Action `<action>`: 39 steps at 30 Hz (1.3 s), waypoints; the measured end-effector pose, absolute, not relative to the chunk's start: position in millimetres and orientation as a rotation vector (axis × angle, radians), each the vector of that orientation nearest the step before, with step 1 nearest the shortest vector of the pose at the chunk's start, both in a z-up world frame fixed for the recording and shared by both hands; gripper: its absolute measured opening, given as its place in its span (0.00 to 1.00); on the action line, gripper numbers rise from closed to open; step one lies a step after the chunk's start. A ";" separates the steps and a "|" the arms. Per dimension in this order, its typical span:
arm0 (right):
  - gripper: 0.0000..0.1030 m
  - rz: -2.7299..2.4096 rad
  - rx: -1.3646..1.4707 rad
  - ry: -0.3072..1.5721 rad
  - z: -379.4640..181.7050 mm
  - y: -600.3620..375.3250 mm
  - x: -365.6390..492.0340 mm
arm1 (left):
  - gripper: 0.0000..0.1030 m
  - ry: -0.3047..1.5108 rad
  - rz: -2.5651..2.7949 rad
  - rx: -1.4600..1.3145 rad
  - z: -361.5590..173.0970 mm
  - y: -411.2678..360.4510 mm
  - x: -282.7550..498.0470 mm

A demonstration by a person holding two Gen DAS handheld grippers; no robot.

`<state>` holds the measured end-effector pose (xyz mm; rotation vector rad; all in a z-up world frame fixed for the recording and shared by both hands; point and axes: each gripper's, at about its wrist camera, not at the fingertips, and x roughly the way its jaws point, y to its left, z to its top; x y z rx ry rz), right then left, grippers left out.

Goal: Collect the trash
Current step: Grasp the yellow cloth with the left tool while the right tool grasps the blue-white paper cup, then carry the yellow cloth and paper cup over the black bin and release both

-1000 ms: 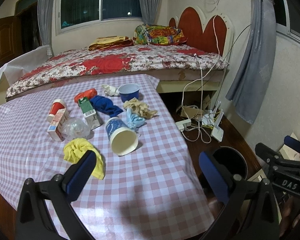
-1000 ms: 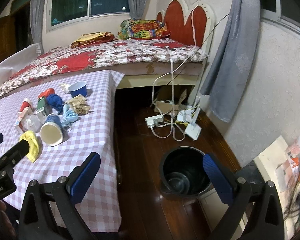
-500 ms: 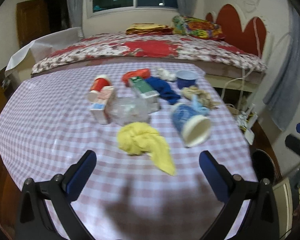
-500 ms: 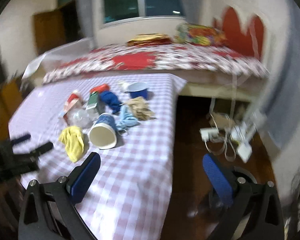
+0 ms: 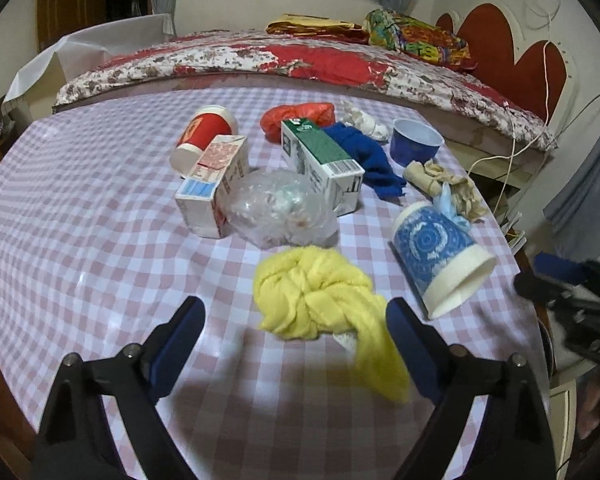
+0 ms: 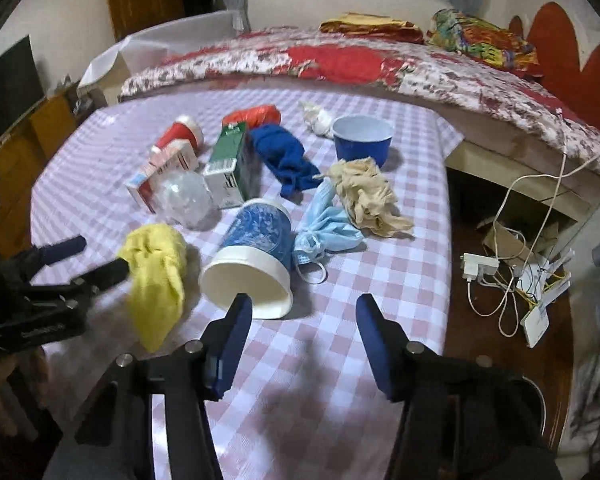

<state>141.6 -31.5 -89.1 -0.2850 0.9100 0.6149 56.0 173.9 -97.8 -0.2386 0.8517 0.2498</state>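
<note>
While both tongs hover over the checked desk point(image 5: 80, 240) with nothing gripped, their jaws are closing: the left tongs point(image 5: 296, 332), at the bottom of the left wrist view, stand wide with the knotted yellow cloth point(image 5: 320, 300) lying on the desk between and just beyond the tips, its tail reaching the right-hand tip; the right tongs point(image 6: 304, 320), at the bottom of the right wrist view, are about half open, their left tip just in front of the rim of the tipped-over blue-and-white paper cup point(image 6: 256, 256). The trash lies in a cluster at mid-frame: a crumpled clear plastic bag point(image 5: 276, 208) between a pink-and-white carton point(image 5: 214, 184) and a green carton point(image 5: 320, 160), a red cup point(image 5: 204, 136) on its side, a blue cloth point(image 5: 372, 160), a light blue face mask point(image 6: 324, 228), a beige rag point(image 6: 368, 196) and an upright blue bowl point(image 6: 362, 140). A bed point(image 6: 340, 60) fills the upper frame.
</note>
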 end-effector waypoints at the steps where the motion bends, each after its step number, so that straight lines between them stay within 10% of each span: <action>1: 0.55 0.625 -0.282 0.921 -93.5 -28.8 145.4 | 0.90 0.856 0.246 -0.245 -99.6 175.0 59.8; 7: 0.51 0.661 -0.293 0.955 -114.1 -13.8 160.4 | 0.88 0.912 0.227 -0.255 -114.8 175.9 83.8; 19: 0.05 0.729 -0.298 0.989 -135.5 0.6 166.9 | 0.65 0.915 0.182 -0.330 -131.7 186.1 96.9; 25: 0.03 0.728 -0.263 0.950 -128.7 -2.2 159.8 | 0.35 0.863 0.164 -0.345 -123.9 191.9 89.6; 39: 0.03 0.659 -0.210 0.846 -86.0 -35.4 136.0 | 0.31 0.783 0.114 -0.263 -84.5 173.1 72.8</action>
